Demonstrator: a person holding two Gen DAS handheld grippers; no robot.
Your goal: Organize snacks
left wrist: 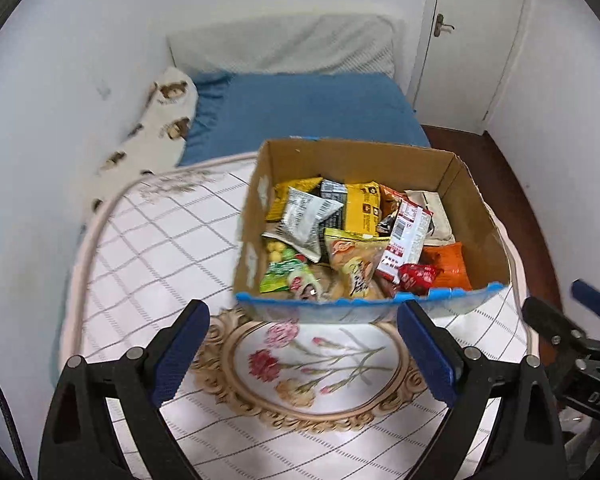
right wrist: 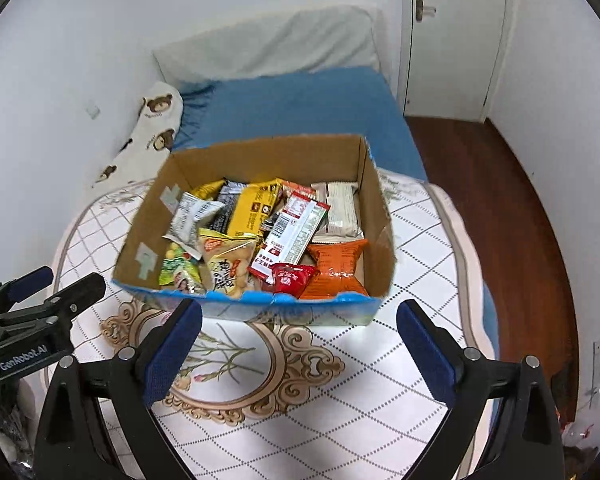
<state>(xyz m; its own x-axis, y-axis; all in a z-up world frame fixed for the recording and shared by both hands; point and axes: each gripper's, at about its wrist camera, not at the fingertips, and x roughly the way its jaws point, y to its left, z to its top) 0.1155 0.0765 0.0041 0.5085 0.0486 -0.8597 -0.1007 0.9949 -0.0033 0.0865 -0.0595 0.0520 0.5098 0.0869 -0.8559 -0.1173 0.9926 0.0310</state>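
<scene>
Left gripper (left wrist: 302, 320) agape, right gripper (right wrist: 300, 316) agape, hovering before box (right wrist: 204, 160)

Snack packets (right wrist: 260, 236) heaped in open carton (right wrist: 260, 156)

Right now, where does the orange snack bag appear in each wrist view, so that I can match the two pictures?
Left wrist view: the orange snack bag lies in the box's near right corner, partly hidden.
Right wrist view: the bag is in the same corner, fully visible.
Shared landmark: the cardboard box, with the small red packet beside the bag.
</scene>
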